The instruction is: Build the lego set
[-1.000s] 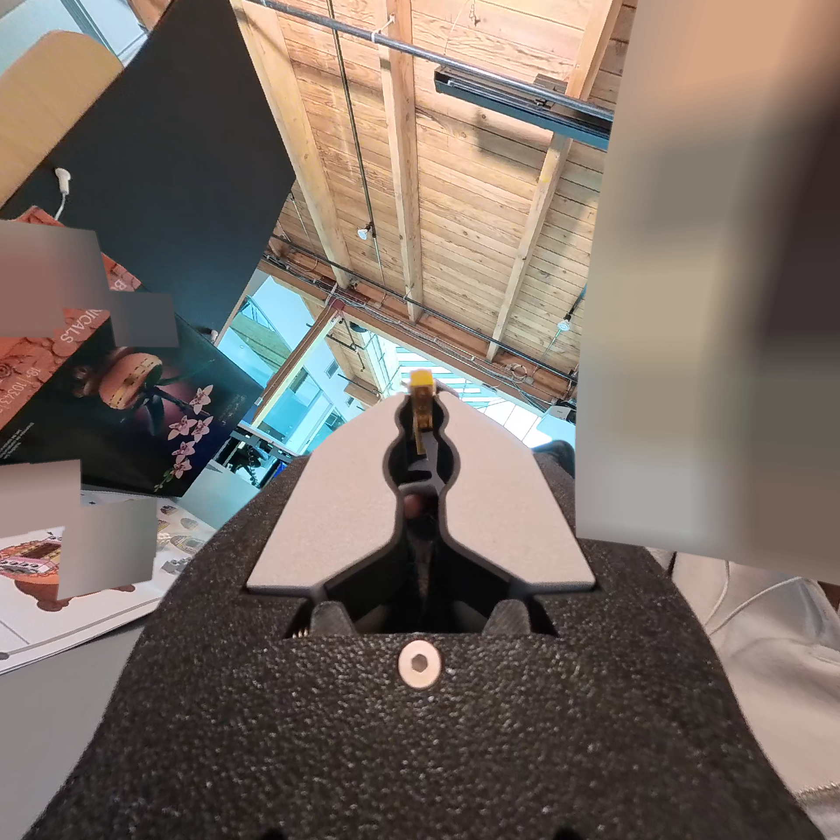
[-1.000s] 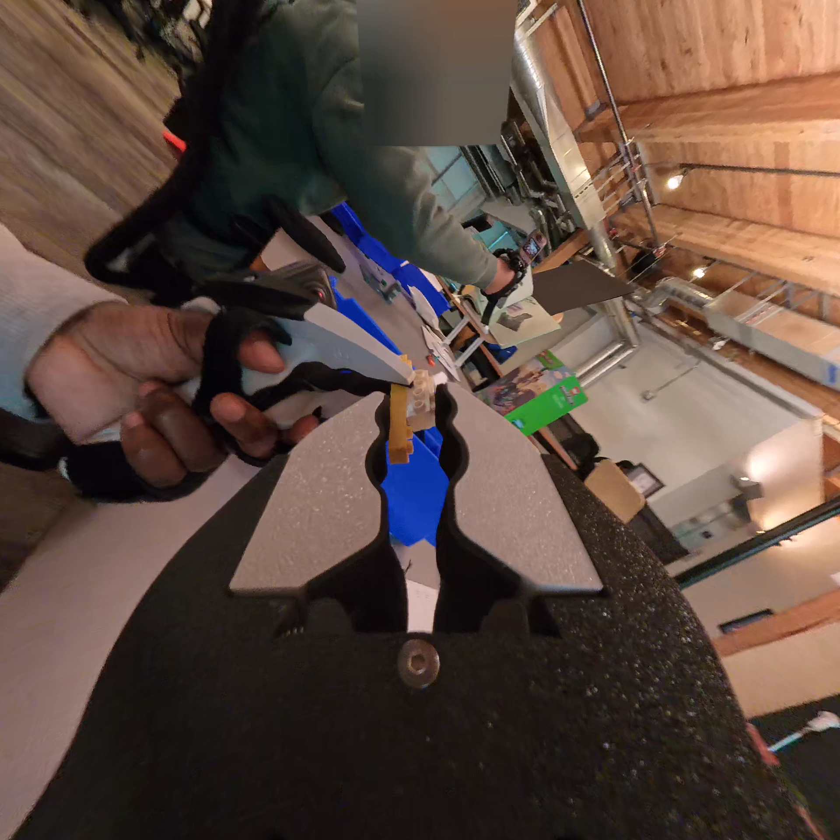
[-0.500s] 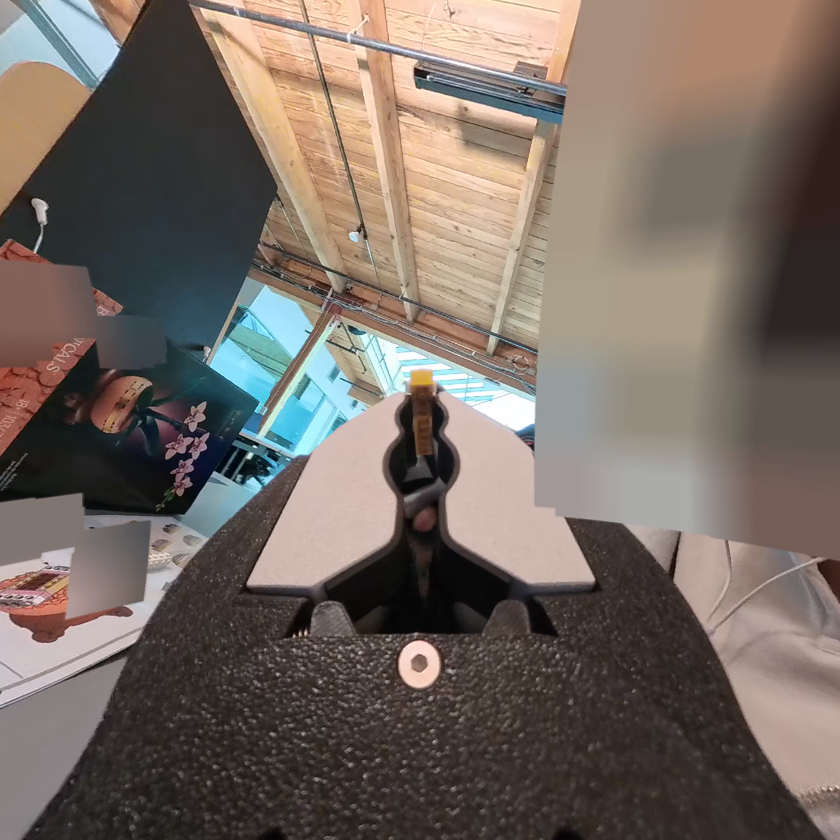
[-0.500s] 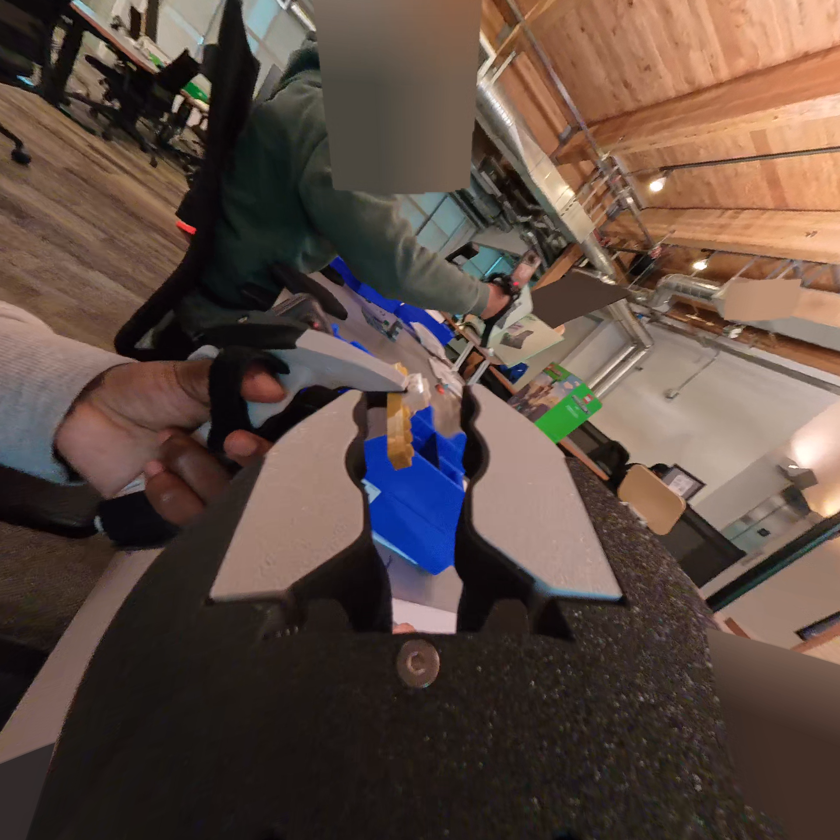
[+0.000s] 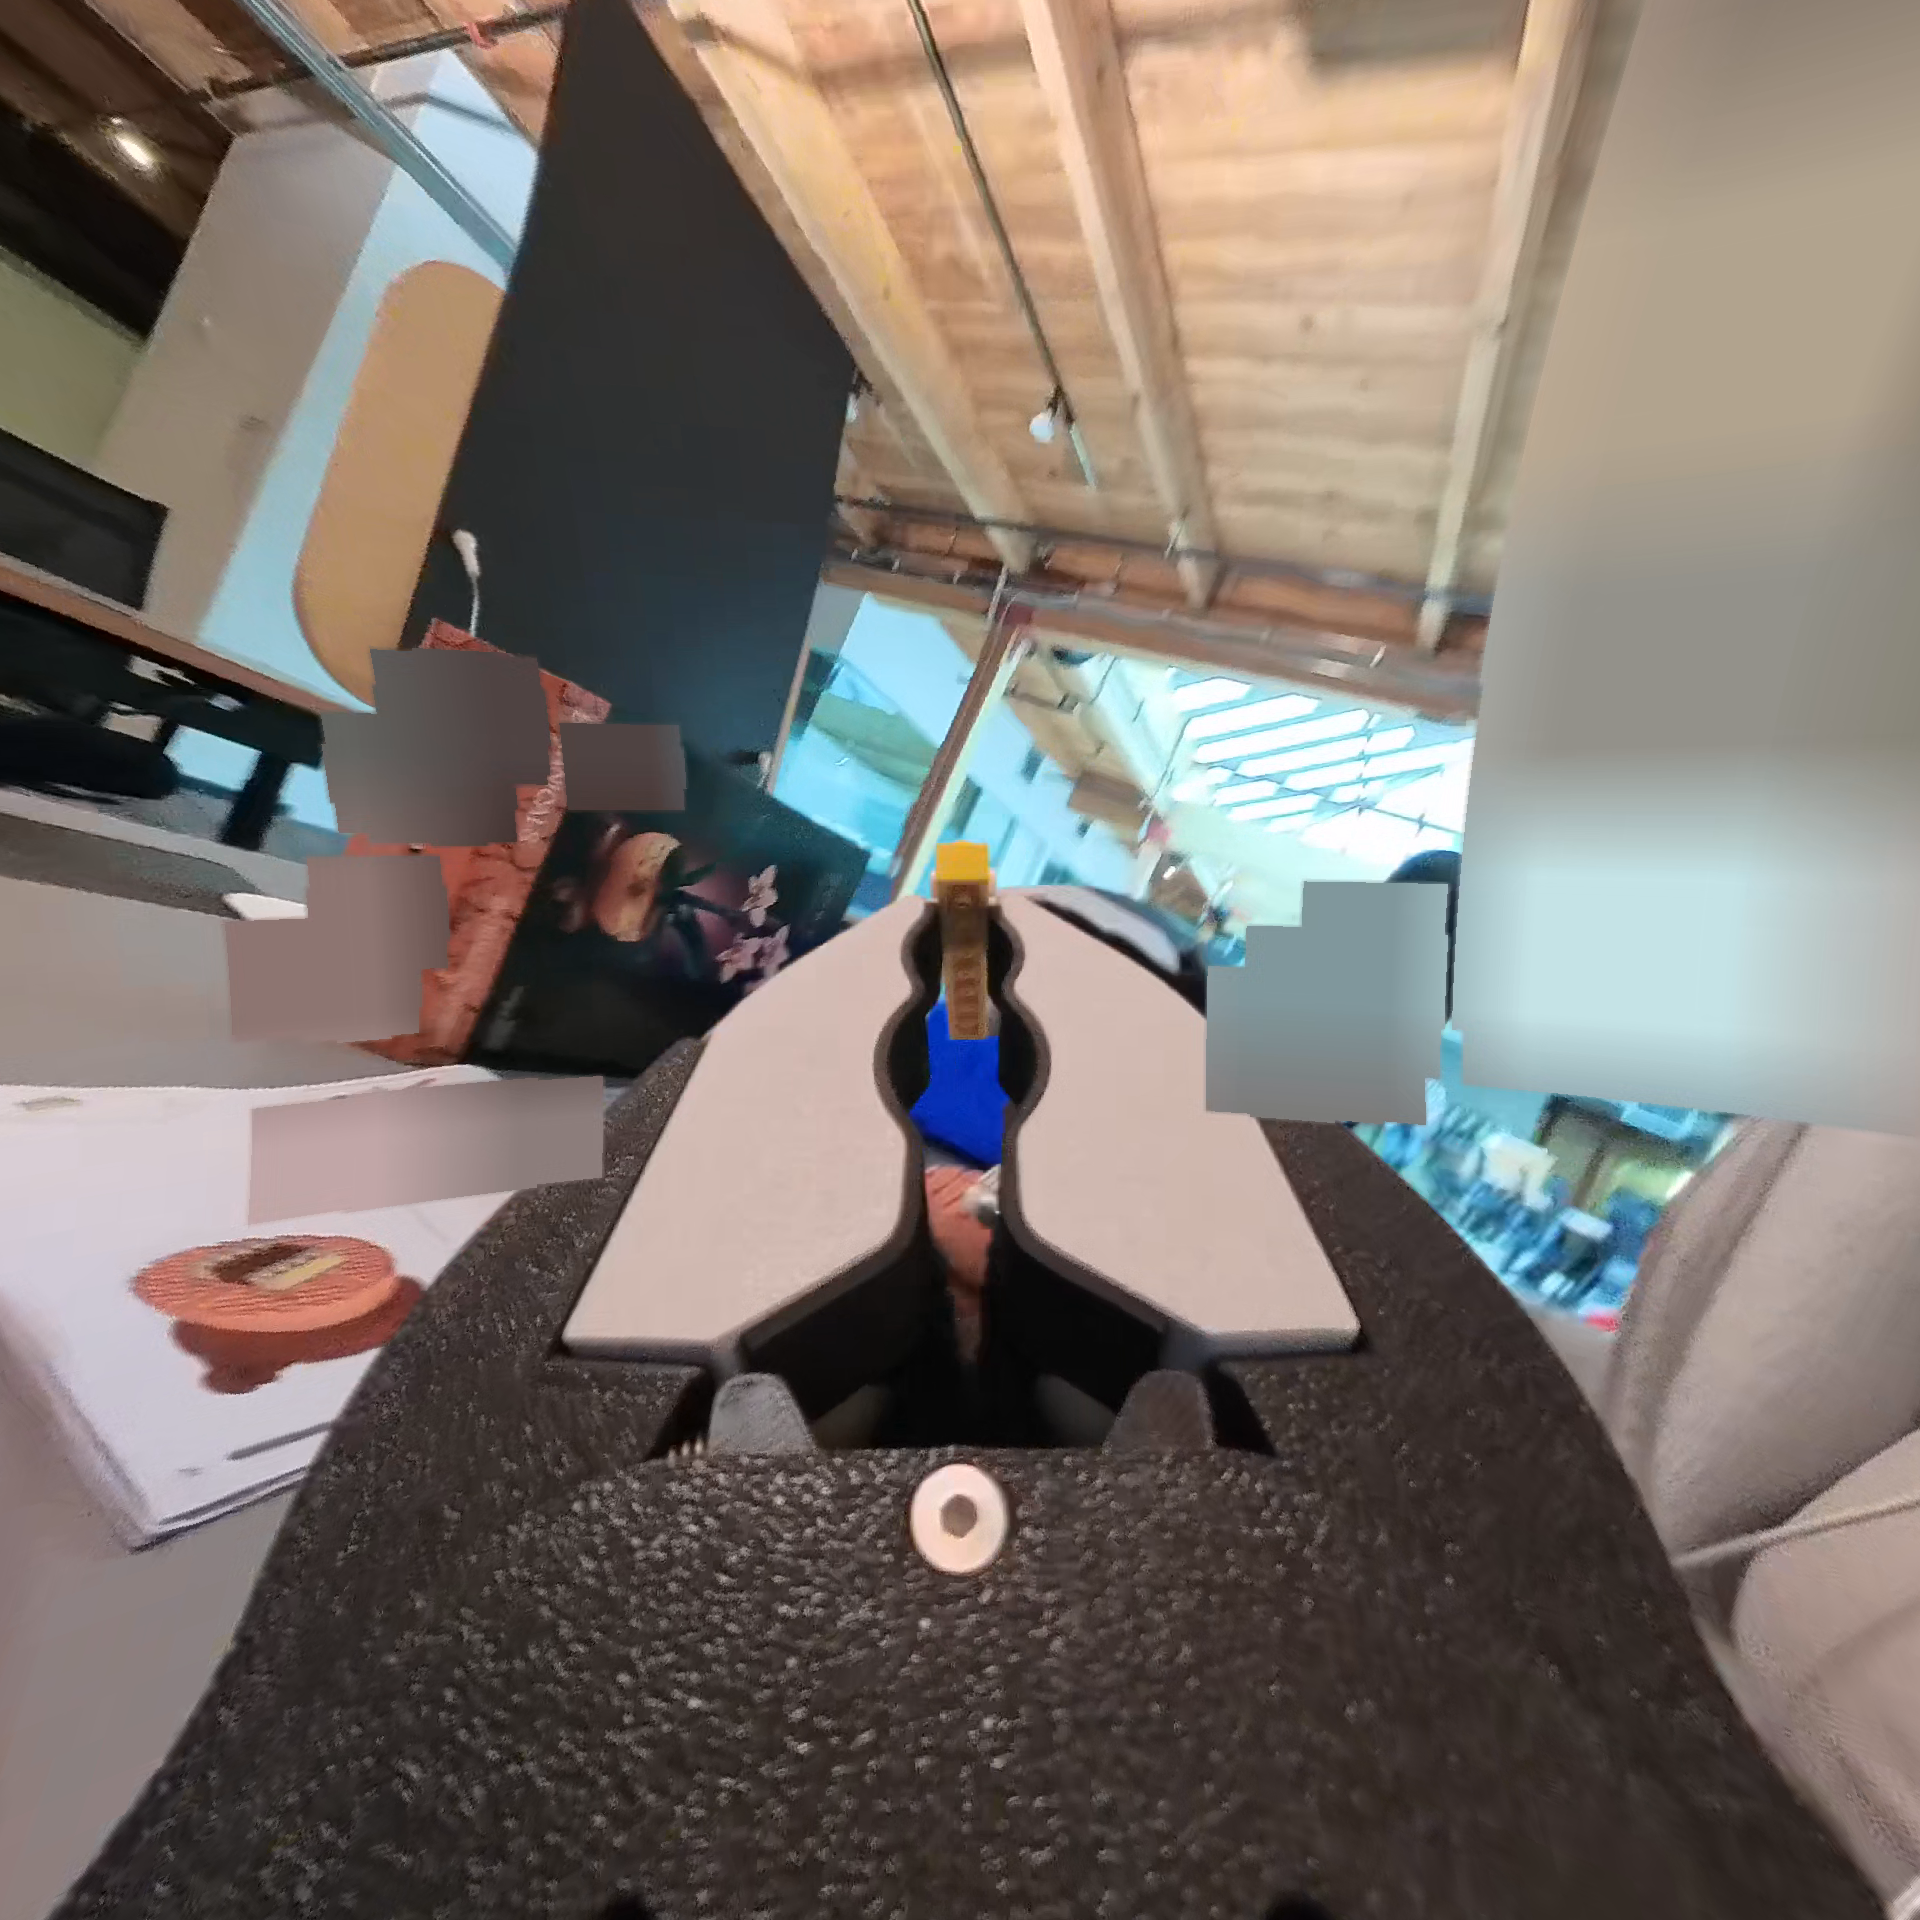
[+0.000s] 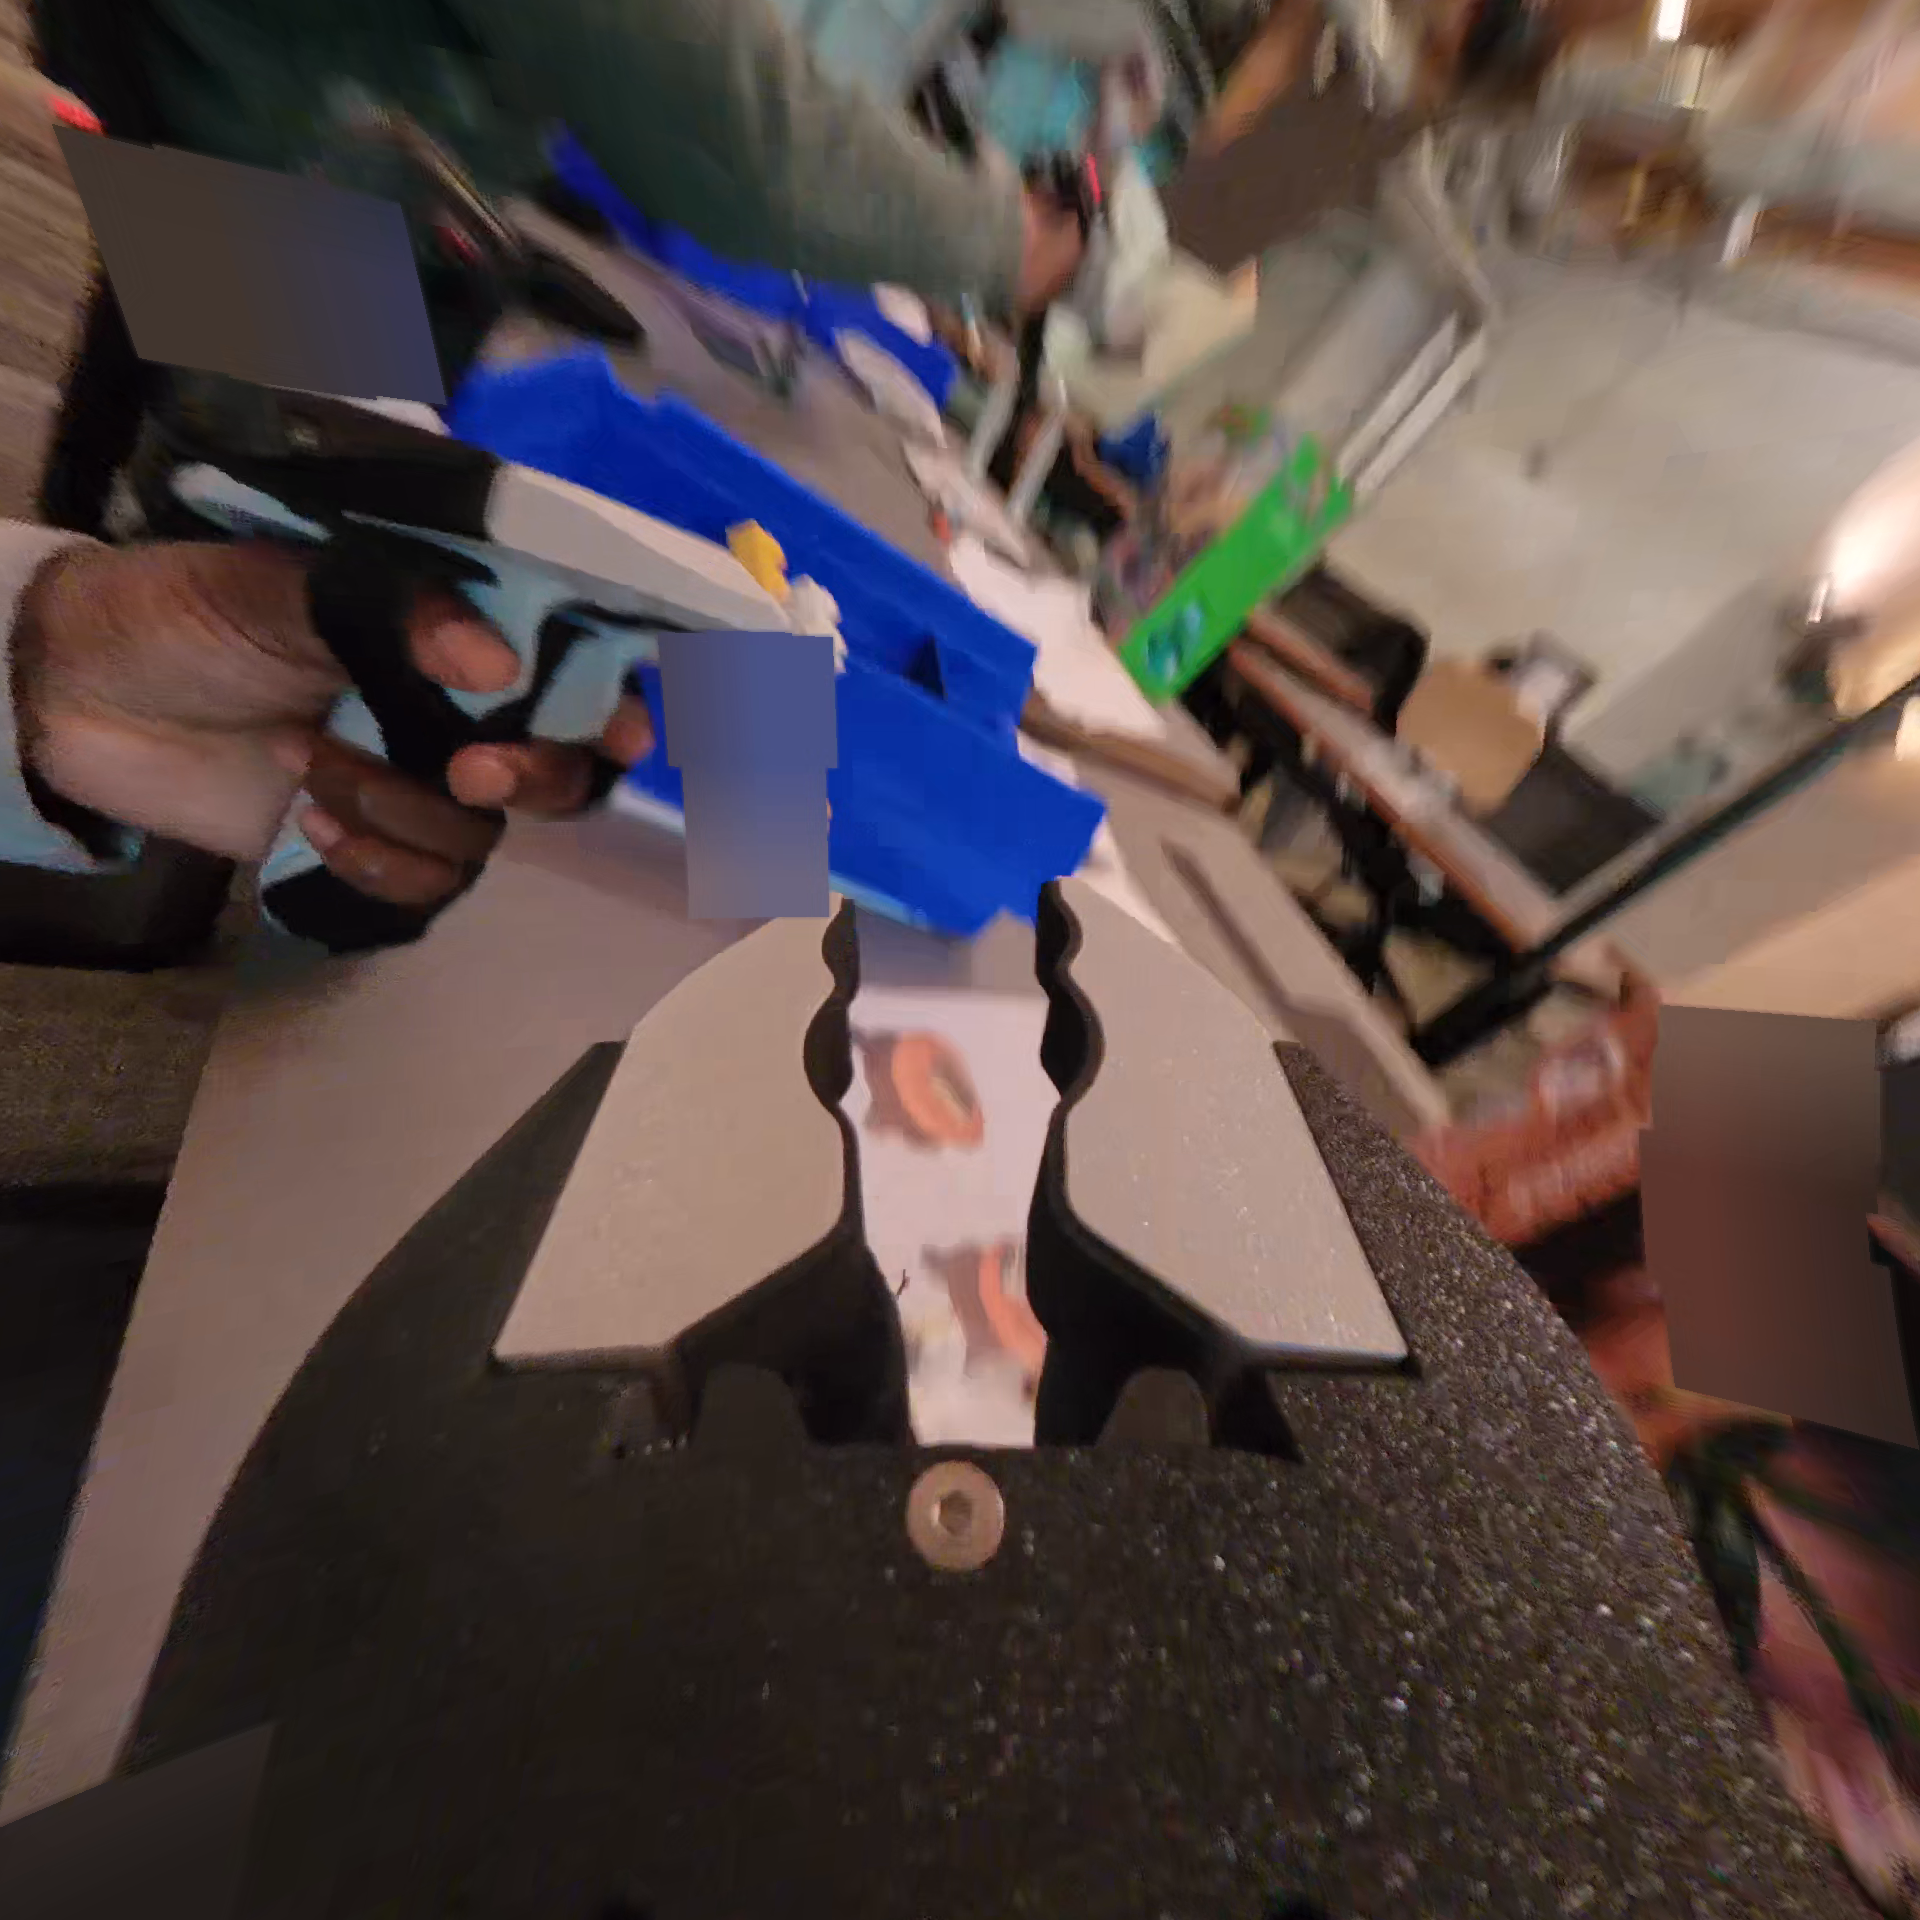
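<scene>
My left gripper [image 5: 961,914] is shut on a thin tan lego piece [image 5: 966,977] with a small yellow brick [image 5: 961,862] at its tip, held up in the air. In the right wrist view the left gripper [image 6: 644,571] shows at the left, held by a hand [image 6: 187,686], with the yellow brick [image 6: 758,556] and a pale bit at its tips. My right gripper [image 6: 948,904] is open and empty, below and to the right of the left one, over the table. The right wrist view is blurred.
A lego box [image 5: 644,935] stands at the left and an open instruction booklet [image 5: 260,1299] lies on the grey table; the booklet [image 6: 935,1091] also lies under my right gripper. Blue bins [image 6: 883,623] stand behind. A green box [image 6: 1236,571] and another person are farther off.
My right gripper opened, let go of the tan piece and drew back and down from it. My left gripper kept the piece and tilted down toward the table.
</scene>
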Motion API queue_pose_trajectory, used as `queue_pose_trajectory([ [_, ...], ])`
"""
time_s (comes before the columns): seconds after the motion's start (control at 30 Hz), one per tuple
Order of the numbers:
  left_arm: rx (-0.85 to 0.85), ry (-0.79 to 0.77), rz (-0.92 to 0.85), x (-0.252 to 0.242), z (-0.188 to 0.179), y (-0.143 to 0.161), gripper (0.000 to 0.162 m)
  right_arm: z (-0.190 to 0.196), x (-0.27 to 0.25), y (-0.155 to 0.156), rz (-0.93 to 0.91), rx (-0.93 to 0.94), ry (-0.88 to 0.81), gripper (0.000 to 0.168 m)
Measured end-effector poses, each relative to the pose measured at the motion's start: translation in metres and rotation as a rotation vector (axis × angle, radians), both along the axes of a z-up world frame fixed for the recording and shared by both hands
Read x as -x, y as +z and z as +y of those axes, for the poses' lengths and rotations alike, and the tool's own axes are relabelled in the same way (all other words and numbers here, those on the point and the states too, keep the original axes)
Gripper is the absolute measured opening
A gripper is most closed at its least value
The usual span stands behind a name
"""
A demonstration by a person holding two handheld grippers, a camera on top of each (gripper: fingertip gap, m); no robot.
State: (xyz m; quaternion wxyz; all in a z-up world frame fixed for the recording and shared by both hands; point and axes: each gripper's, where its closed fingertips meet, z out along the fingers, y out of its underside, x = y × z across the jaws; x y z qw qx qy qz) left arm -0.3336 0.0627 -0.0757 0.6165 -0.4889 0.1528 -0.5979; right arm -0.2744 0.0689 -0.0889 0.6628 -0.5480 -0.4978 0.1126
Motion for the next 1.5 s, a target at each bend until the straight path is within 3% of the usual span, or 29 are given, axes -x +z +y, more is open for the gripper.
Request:
queue_pose_trajectory([
  [0.1, -0.042, 0.015, 0.125, -0.011, -0.001, -0.01, 0.007, -0.004, -0.031, -0.025, -0.141, 0.338, -0.133, 0.033],
  [0.17, -0.052, -0.003, 0.138, -0.015, -0.003, -0.013, 0.007, -0.013, -0.038, -0.025, -0.207, 0.485, -0.139, 0.038],
  [0.37, -0.083, -0.042, 0.146, -0.021, -0.008, -0.015, 0.007, -0.007, -0.043, 0.01, -0.223, 0.469, -0.087, 0.024],
  [0.53, -0.088, -0.059, 0.119, -0.018, -0.01, -0.015, 0.007, 0.028, -0.081, -0.041, -0.668, 0.706, -0.188, 0.01],
  [0.73, -0.135, -0.061, 0.159, -0.017, -0.014, -0.016, 0.007, 0.051, -0.071, -0.112, -0.767, 1.09, -0.164, 0.008],
  [0.83, -0.134, -0.067, 0.155, -0.016, -0.014, -0.017, 0.007, 0.049, -0.063, -0.131, -0.731, 1.226, -0.172, 0.023],
  [1.0, -0.116, -0.069, 0.131, -0.012, -0.011, -0.019, 0.007, 0.055, -0.054, -0.129, -0.665, 1.174, -0.251, 0.027],
  [1.1, -0.1, -0.076, 0.106, -0.009, -0.009, -0.019, 0.007, 0.057, -0.062, -0.134, -0.704, 1.152, -0.32, 0.018],
  [1.17, -0.089, -0.088, 0.089, -0.008, -0.008, -0.019, 0.007, 0.06, -0.06, -0.137, -0.675, 1.173, -0.314, 0.009],
  [1.3, -0.082, -0.089, 0.078, -0.006, -0.007, -0.019, 0.007, 0.062, -0.043, -0.142, -0.649, 1.186, -0.215, 0.009],
  [1.4, -0.084, -0.085, 0.081, -0.006, -0.007, -0.019, 0.007, 0.059, -0.022, -0.138, -0.724, 1.033, -0.078, 0.008],
  [1.5, -0.083, -0.087, 0.085, -0.007, -0.007, -0.02, 0.007, 0.067, -0.016, -0.132, -0.811, 0.82, -0.055, 0.008],
])
